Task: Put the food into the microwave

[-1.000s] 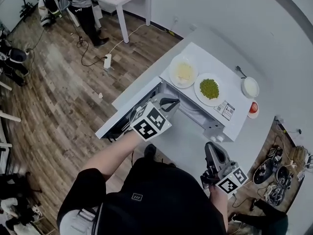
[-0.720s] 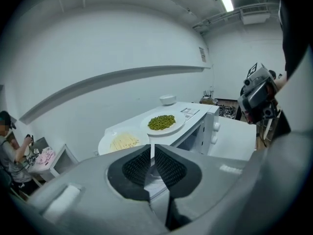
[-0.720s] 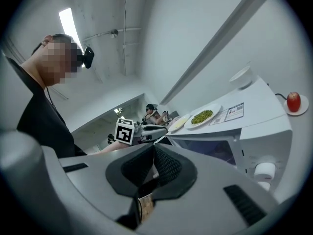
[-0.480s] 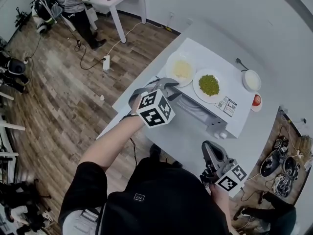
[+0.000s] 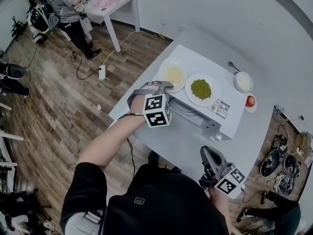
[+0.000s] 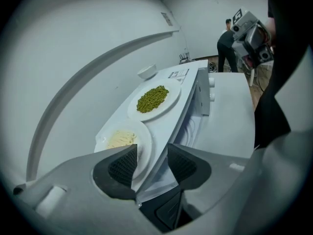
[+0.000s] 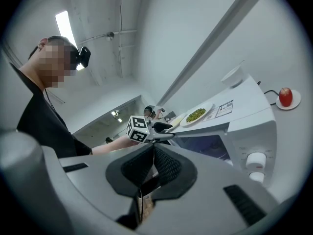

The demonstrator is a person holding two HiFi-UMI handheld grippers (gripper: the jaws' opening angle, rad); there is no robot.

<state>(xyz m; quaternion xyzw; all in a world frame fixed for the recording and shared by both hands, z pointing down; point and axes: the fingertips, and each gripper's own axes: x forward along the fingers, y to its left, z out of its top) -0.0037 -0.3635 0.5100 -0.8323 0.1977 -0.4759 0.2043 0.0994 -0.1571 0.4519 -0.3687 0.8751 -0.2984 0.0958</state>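
The left gripper (image 6: 151, 151) is up at the left end of the microwave (image 5: 215, 126) top, and its jaws are opening as we watch. They are spread wide, with the near rim of the noodle plate (image 6: 122, 137) showing in the gap and nothing pinched yet. The food is all on top of the microwave and none of it is inside: noodles on the left, the peas plate (image 5: 201, 89) just to their right. The right gripper (image 7: 150, 153) hangs back at the near right, pads pressed together and empty.

The step in hand looks like taking the noodle plate. To do it well, I'd slide one pad over the rim and one under it, going deep enough to bite on more than the lip. I'd close firmly, then lift only enough to clear the top edge. The plate must stay flat or the noodles will slide. From there it needs a slow swing down to the microwave's front, which looks open from here, though I can't be sure.

A second ago that left gripper sat lower, at the microwave's front, with its jaws together. It has since let go, risen and rolled towards the plate. The right gripper has barely shifted, and both plates sit where they were.
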